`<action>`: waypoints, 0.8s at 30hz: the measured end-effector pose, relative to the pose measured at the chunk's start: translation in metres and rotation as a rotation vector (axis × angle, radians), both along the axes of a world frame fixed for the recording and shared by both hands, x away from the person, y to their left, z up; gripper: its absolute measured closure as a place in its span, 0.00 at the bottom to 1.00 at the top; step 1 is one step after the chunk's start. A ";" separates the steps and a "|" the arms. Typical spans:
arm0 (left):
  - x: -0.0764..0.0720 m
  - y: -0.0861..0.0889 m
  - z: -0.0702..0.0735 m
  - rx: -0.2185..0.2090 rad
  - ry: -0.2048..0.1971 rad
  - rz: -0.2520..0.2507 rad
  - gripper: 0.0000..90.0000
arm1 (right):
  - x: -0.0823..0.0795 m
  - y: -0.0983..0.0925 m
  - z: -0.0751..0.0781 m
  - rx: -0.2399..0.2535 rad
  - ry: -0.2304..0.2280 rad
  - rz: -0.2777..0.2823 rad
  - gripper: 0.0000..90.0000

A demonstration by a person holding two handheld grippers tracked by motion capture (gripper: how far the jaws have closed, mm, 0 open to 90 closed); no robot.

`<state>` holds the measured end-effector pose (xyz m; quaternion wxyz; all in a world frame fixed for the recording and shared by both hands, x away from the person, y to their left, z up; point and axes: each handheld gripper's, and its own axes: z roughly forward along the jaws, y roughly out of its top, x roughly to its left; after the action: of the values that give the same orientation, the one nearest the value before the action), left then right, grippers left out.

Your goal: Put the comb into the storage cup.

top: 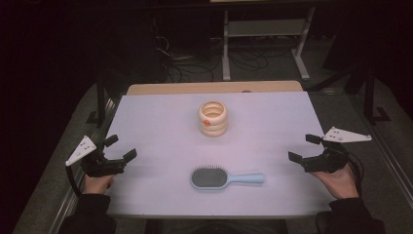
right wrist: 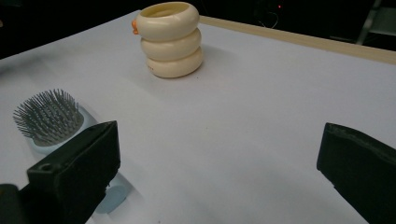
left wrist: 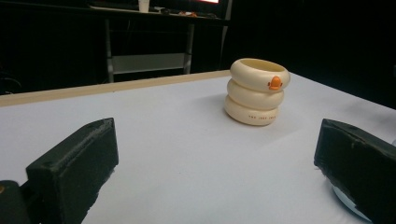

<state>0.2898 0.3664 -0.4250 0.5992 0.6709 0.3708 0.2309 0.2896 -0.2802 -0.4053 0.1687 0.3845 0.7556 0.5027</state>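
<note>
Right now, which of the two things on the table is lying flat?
The blue hairbrush lies flat, bristles up, near the front edge. The cream ringed holder stands upright farther back.

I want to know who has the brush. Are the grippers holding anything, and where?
Nothing is held. The left gripper and right gripper are both open and empty. The brush lies on the table, apart from both.

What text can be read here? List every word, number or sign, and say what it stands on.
Cup: a row of small dark print on the bottom ring, too small and blurred to read.
Cup: an orange raised mark on the top ring, no letters on it.
Brush: no text to be seen.
</note>
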 end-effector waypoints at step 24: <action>-0.003 -0.001 -0.001 -0.013 0.004 0.001 0.00 | 0.012 0.020 0.028 -0.066 0.006 0.087 0.00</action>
<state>0.2872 0.3655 -0.4261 0.6027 0.6674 0.3736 0.2275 0.3017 -0.2602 -0.3774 0.1570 0.3470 0.7883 0.4832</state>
